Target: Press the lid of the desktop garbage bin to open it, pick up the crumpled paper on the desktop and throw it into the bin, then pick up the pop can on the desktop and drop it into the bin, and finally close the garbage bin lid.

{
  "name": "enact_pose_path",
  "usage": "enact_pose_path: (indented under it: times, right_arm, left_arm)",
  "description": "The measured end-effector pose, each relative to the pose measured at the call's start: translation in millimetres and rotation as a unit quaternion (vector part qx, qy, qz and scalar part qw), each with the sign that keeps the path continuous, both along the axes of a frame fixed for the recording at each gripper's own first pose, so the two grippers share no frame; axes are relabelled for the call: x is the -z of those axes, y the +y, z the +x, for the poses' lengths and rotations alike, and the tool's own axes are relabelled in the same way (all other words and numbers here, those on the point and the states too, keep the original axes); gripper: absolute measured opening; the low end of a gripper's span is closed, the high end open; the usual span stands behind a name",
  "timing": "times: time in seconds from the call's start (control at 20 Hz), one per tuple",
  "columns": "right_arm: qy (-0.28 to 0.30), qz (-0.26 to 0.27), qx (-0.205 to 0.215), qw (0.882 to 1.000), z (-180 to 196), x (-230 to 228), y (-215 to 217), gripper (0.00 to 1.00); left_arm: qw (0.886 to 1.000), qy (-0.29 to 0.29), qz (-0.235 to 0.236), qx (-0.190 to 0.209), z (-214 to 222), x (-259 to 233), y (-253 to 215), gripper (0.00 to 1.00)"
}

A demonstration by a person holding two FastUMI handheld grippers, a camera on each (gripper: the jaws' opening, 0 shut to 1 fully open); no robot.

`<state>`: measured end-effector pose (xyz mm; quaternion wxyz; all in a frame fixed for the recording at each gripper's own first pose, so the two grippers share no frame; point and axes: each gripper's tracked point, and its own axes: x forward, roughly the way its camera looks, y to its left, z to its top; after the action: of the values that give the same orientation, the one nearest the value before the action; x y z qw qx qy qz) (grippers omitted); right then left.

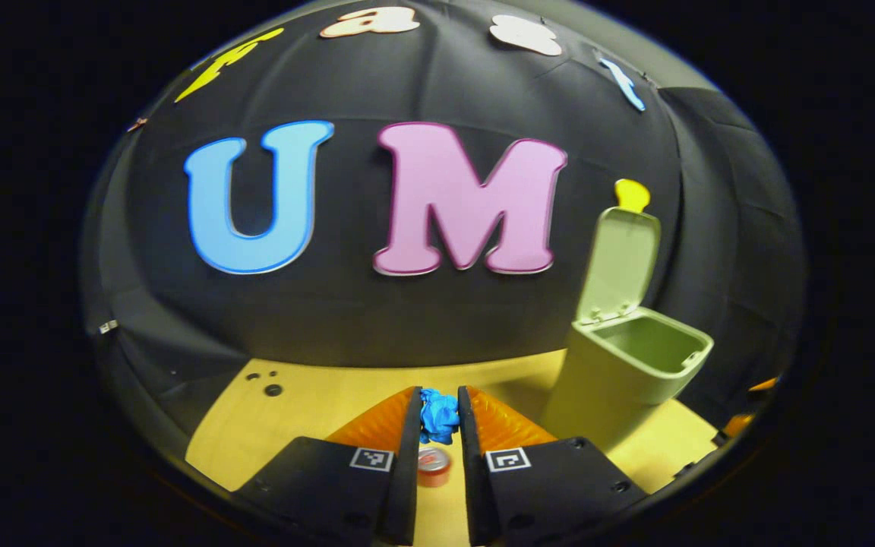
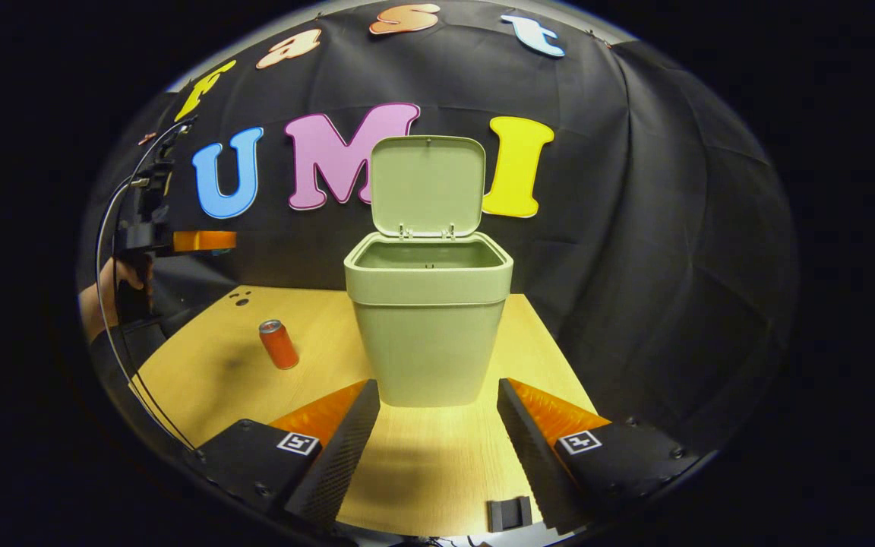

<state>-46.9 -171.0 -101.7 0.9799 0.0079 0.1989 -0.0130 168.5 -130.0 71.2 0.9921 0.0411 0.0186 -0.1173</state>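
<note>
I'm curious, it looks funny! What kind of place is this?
Probably a small recording booth: black cloth wall behind a wooden table, with a green bin, lid open, and a pop can set out.

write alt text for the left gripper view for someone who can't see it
The left gripper holds a crumpled blue paper between its fingertips, lifted above a wooden desktop. Below it, a red pop can shows in the gap between the fingers. To the right stands a pale green garbage bin with its lid swung up and open.
</note>
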Motion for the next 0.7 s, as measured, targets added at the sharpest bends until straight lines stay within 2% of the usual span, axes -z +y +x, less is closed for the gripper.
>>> enact_pose_path:
  times: [0.25, 0.4, 0.7]
  right_arm:
    - [-0.011, 0.004, -0.02, 1.0, 1.0, -0.6, -22.5, 0.98]
    - [-0.01, 0.009, -0.016, 1.0, -0.3, 3.2, -39.2, 0.98]
    - [0.001, 0.027, -0.001, 1.0, -7.9, 14.0, -57.3, 0.98]
  left_arm:
    - [0.997, -0.01, -0.003, 0.082, -1.7, -17.1, -111.5, 0.3]
    - [0.993, -0.018, 0.016, 0.12, -0.7, -22.5, -167.1, 0.3]
    - [0.986, 0.0, 0.039, 0.164, 6.5, -0.3, -234.5, 0.3]
